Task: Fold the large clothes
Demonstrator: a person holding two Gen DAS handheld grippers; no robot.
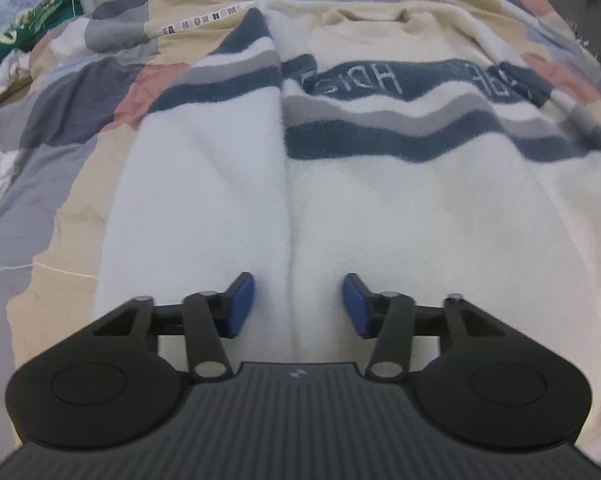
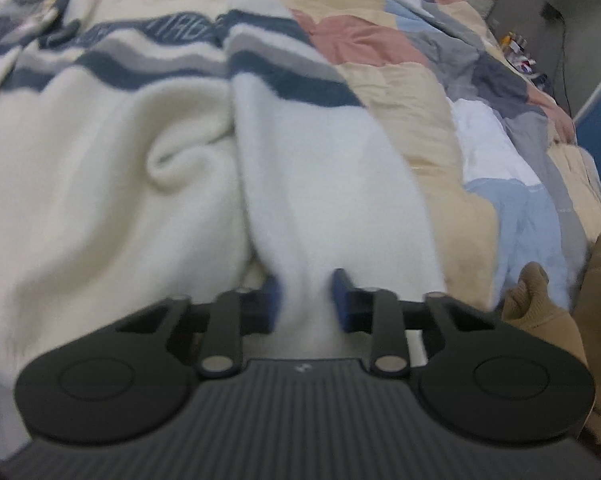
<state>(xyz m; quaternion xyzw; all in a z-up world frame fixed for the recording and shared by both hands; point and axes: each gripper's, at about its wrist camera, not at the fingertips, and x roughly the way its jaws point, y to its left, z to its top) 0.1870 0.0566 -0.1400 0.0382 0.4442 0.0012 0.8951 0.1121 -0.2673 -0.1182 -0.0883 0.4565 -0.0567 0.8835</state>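
A cream fleece sweater (image 1: 400, 200) with navy and grey stripes lies spread on a patchwork quilt (image 1: 80, 120), collar at the far end. Its left sleeve (image 1: 204, 184) lies folded along the body. My left gripper (image 1: 299, 306) hovers low over the seam between that sleeve and the body, its blue pads apart and the fabric flat beneath them. In the right wrist view, the sweater (image 2: 100, 140) has its other sleeve (image 2: 320, 160) running down towards me. My right gripper (image 2: 306, 304) is shut on this sleeve's lower end, which is bunched narrow between the pads.
A pile of green and white clothes (image 1: 24, 28) lies at the quilt's far left. White (image 2: 484, 136) and light blue (image 2: 528, 216) garments lie right of the sweater. A tan-gloved hand (image 2: 540, 312) shows beside the right gripper. A cable and dark furniture (image 2: 556, 12) stand at the far right.
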